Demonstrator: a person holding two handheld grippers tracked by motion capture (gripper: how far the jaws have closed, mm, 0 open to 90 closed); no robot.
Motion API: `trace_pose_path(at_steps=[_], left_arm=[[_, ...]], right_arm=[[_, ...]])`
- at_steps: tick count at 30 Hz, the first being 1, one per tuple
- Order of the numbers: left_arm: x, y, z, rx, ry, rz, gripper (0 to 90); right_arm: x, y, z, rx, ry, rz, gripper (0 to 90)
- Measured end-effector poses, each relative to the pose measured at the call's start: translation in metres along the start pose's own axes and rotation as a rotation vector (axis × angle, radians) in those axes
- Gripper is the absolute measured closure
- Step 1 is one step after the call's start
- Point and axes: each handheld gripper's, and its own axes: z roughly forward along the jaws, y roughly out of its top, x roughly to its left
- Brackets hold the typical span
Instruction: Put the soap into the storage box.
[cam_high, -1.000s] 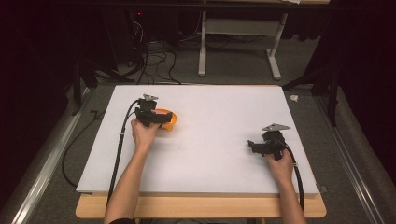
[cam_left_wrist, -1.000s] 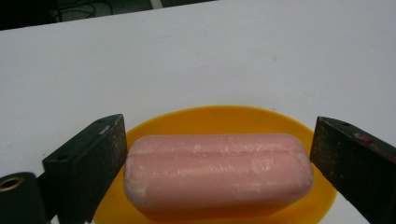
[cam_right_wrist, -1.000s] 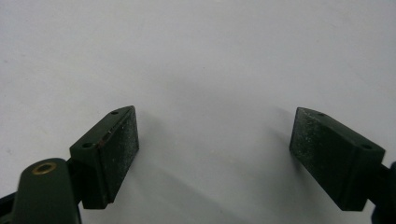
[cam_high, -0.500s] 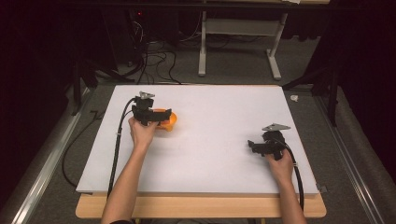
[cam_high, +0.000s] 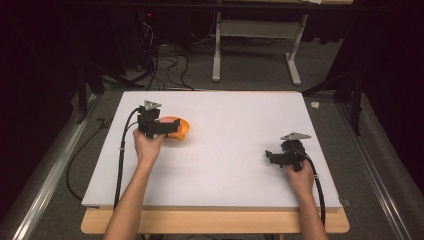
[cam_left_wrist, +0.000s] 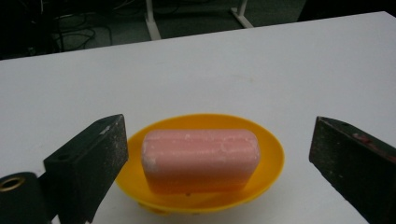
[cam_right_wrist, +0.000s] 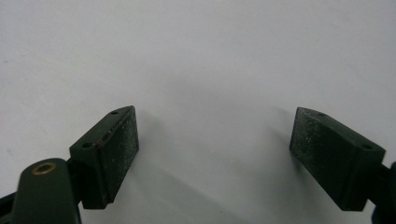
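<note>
A pink bar of soap (cam_left_wrist: 201, 159) lies in a shallow orange dish (cam_left_wrist: 268, 163) on the white table. In the high view the dish (cam_high: 180, 128) sits at the left of the board, right in front of my left gripper (cam_high: 172, 128). That left gripper (cam_left_wrist: 217, 163) is open, its jaws spread wide to either side of the dish and touching neither dish nor soap. Over at the right my right gripper (cam_high: 270, 156) rests low over bare table, and the right gripper (cam_right_wrist: 215, 154) stands open with nothing between its jaws.
The white board (cam_high: 235, 125) lies on a wooden table (cam_high: 220, 222) whose edge shows at the front. Beyond the far edge stand a metal frame's legs (cam_high: 216, 55) and cables (cam_high: 165, 65) on the floor. A black cable (cam_high: 122, 160) trails from the left gripper.
My left gripper has edged slightly forward toward the dish. The right gripper has stayed put.
</note>
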Motion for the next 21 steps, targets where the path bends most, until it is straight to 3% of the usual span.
trace_pose_path(at_steps=[12, 21], left_arm=[[0.002, -0.014, -0.030, -0.050, -0.003, -0.015, 9.0], [0.003, -0.026, -0.041, -0.036, -0.009, -0.021, 9.8]], right_arm=[[0.000, 0.000, 0.000, 0.000, 0.000, 0.000, 16.0], [0.000, 0.000, 0.000, 0.001, 0.000, 0.002, 16.0]])
